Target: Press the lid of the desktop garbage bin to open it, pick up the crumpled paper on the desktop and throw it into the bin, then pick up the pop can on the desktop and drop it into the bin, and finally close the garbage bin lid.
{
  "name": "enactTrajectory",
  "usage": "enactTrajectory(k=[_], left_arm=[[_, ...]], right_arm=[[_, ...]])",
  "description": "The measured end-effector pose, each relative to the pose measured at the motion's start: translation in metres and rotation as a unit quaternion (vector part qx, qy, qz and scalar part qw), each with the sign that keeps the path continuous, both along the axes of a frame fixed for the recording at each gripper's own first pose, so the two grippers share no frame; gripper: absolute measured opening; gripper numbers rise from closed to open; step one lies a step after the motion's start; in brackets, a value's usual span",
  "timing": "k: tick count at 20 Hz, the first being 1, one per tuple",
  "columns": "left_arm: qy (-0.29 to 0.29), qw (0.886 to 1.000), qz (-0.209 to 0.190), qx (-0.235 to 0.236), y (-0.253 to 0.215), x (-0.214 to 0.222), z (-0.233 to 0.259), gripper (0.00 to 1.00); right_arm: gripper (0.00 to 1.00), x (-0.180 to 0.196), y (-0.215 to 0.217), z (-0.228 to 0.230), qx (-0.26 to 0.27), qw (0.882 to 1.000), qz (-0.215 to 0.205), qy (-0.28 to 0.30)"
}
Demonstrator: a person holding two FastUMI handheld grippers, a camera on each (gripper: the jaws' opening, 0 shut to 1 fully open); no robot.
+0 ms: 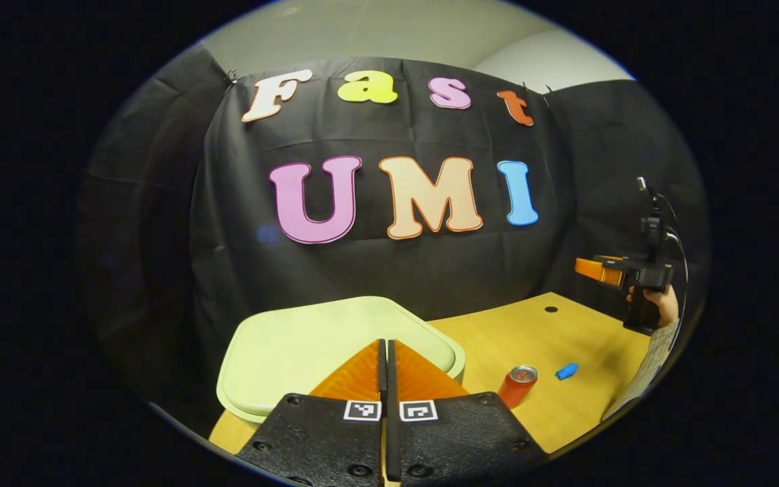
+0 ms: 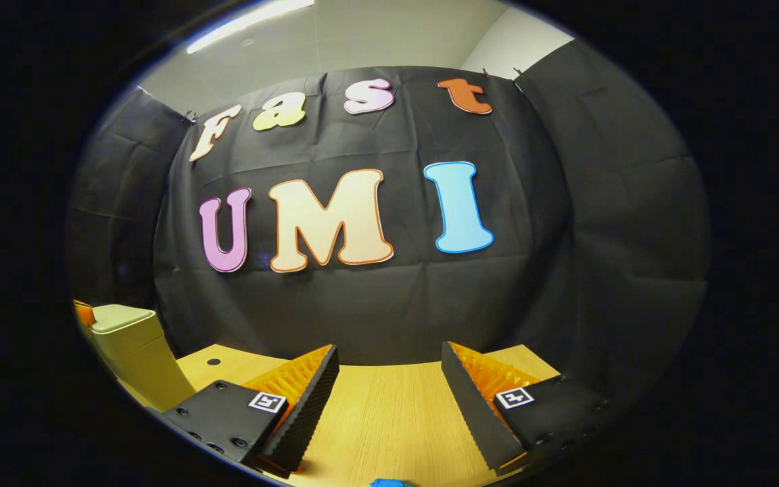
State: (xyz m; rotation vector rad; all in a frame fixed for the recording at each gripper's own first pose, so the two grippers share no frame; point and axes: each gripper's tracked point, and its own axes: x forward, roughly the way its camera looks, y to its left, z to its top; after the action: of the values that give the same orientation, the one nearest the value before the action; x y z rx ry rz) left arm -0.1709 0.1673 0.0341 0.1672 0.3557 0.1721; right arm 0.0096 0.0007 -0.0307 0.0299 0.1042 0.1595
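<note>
Closed left gripper (image 1: 387, 352) over bin lid (image 1: 295, 348), perhaps touching

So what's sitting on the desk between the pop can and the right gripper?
In the left gripper view, a small blue crumpled paper lies on the desk just past the pop can, toward the right gripper; otherwise the stretch is bare wood.

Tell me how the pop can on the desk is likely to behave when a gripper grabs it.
The pop can stands upright on the desk, tall and narrow, so a sideways nudge would probably tip it. Being round, it would likely roll once down. Its smooth metal wall looks slippery and probably thin, so a hard squeeze may dent it.
</note>
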Motion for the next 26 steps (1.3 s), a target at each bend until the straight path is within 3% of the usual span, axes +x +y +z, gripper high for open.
enactTrajectory(k=[4, 8, 14, 19, 26], left_arm=[[-0.023, 0.999, 0.002, 0.030, 0.000, 0.004, 0.030, 0.00], [-0.064, 0.997, -0.027, 0.031, -0.027, 0.019, 0.062, 0.00], [-0.090, 0.985, -0.141, -0.041, -0.126, 0.058, 0.057, 0.00], [-0.093, 0.973, -0.179, -0.109, -0.178, 0.097, 0.013, 0.00], [-0.079, 0.978, -0.159, -0.107, -0.191, 0.146, -0.062, 0.03]], right_arm=[[0.96, -0.002, -0.001, 0.000, -0.002, 1.000, 0.001, -0.002], [0.96, 0.000, -0.001, -0.003, -0.004, 1.000, -0.005, 0.005], [0.96, 0.000, -0.002, -0.003, -0.005, 1.000, -0.015, 0.008], [0.96, 0.000, -0.005, -0.004, -0.006, 1.000, -0.013, 0.011], [0.96, 0.006, -0.009, -0.009, -0.009, 0.999, -0.027, 0.027]])
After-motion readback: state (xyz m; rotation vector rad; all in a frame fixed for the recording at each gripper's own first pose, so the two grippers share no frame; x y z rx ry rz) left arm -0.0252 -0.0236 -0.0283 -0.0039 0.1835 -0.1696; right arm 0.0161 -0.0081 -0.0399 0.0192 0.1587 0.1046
